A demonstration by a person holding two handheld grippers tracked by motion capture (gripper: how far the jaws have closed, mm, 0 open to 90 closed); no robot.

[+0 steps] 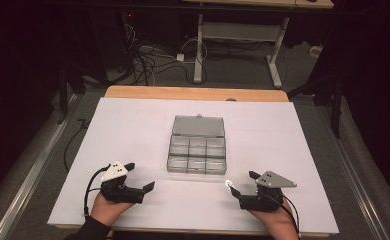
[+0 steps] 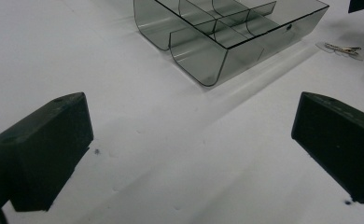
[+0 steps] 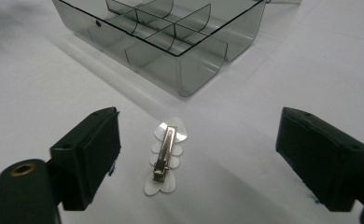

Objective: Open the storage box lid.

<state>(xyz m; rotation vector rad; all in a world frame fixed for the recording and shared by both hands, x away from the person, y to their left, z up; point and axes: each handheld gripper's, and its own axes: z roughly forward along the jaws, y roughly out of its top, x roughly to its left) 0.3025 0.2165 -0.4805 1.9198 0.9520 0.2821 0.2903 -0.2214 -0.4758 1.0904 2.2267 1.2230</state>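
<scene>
The right gripper (image 3: 196, 158) hangs low over the desk (image 1: 133, 125) near its front right corner, jaws set wide on either side of a small hair clip (image 3: 165, 156) without touching it; the pads stand well clear of the clip on both sides. The clip lies flat on the white desk surface, a slim metal bar on a pale, scalloped backing, its long axis running away from the gripper toward the organizer box (image 3: 171, 37). In the high view the clip (image 1: 229, 184) shows as a small bright spot just ahead of the right gripper (image 1: 243, 187), a little in front of the box's near right corner and apart from it.

The left gripper (image 1: 142, 176) rests near the front left part of the desk, held in the person's left hand (image 1: 105, 207), its jaws also spread wide with nothing but bare desk between them. In the left gripper view (image 2: 192, 149) the two black jaws frame an open stretch of white surface, the box (image 2: 227, 28) lies beyond them, and the clip (image 2: 341, 47) is seen far off at the upper right.

The box (image 1: 198, 145) is a smoky, see-through plastic case sitting at the middle of the desk, its lid folded back flat toward the far edge and its tray split into small compartments by thin dividers. The right hand (image 1: 275, 220) grips the right gripper from the front edge of the desk
</scene>
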